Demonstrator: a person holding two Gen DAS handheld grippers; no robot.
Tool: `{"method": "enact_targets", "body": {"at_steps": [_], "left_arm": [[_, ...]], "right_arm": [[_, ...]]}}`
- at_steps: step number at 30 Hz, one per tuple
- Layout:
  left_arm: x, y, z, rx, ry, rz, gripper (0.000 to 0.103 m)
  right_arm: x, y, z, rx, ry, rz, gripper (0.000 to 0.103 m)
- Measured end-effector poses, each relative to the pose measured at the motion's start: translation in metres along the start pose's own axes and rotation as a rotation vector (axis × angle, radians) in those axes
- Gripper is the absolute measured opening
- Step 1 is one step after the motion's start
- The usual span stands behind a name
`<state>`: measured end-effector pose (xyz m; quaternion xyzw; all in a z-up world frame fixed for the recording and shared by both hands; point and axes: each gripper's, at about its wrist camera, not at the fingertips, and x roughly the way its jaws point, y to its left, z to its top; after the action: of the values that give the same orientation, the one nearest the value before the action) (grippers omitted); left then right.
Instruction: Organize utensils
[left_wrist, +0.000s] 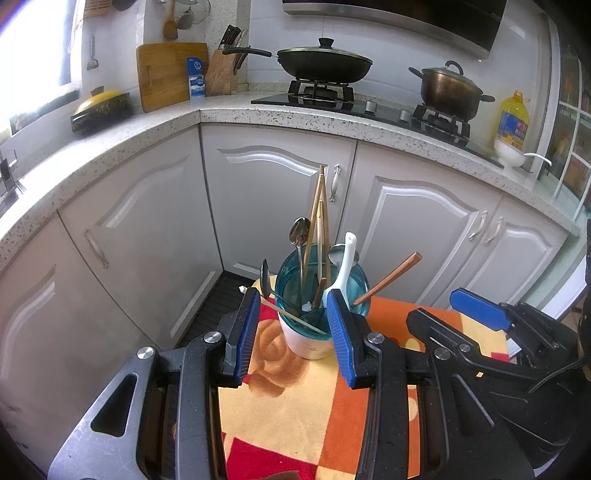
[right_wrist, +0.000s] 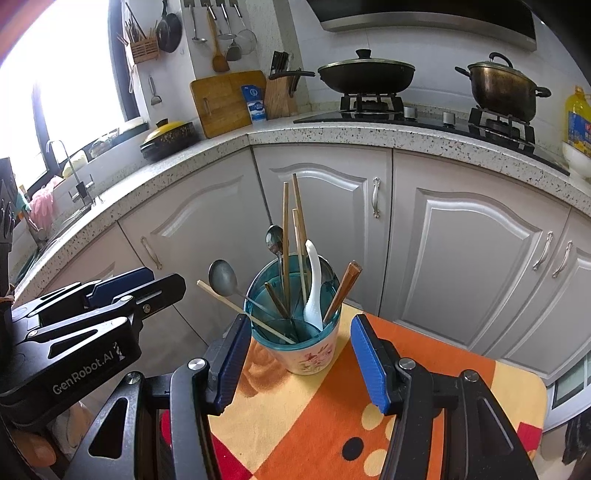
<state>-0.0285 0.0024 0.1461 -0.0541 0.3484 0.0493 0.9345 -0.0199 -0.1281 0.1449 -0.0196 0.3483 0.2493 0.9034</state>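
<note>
A white flowered cup (left_wrist: 312, 345) (right_wrist: 314, 356) with a teal insert stands on the orange and yellow cloth (left_wrist: 288, 410) (right_wrist: 317, 410). It holds wooden chopsticks (left_wrist: 318, 218) (right_wrist: 286, 221), metal spoons (left_wrist: 299, 229), a white ceramic spoon (left_wrist: 345, 258) (right_wrist: 314, 280), a brown handle (left_wrist: 395, 273) and a small ladle (right_wrist: 221, 277). One pale chopstick (right_wrist: 236, 306) leans out over the left rim. My left gripper (left_wrist: 293, 297) (right_wrist: 166, 278) is open just short of the cup, touching nothing. My right gripper (right_wrist: 300, 321) (left_wrist: 434, 306) is open too, with the cup ahead between its fingers and untouched.
White cabinet doors (left_wrist: 258, 192) and a speckled counter (right_wrist: 325, 136) wrap the corner behind the small table. On the counter are a stove with a wok (left_wrist: 325, 62) and pot (right_wrist: 506, 88), a knife block (right_wrist: 280, 92), a cutting board (left_wrist: 166, 74) and an oil bottle (left_wrist: 513, 118).
</note>
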Motion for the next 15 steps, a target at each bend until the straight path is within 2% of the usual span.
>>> {"method": "enact_targets", "body": {"at_steps": [15], "left_arm": [[0.0022,-0.0004,-0.0013,0.004,0.005,0.002,0.036]], "right_arm": [[0.0020,-0.0010,-0.0011,-0.001,0.015,0.001,0.055]]}}
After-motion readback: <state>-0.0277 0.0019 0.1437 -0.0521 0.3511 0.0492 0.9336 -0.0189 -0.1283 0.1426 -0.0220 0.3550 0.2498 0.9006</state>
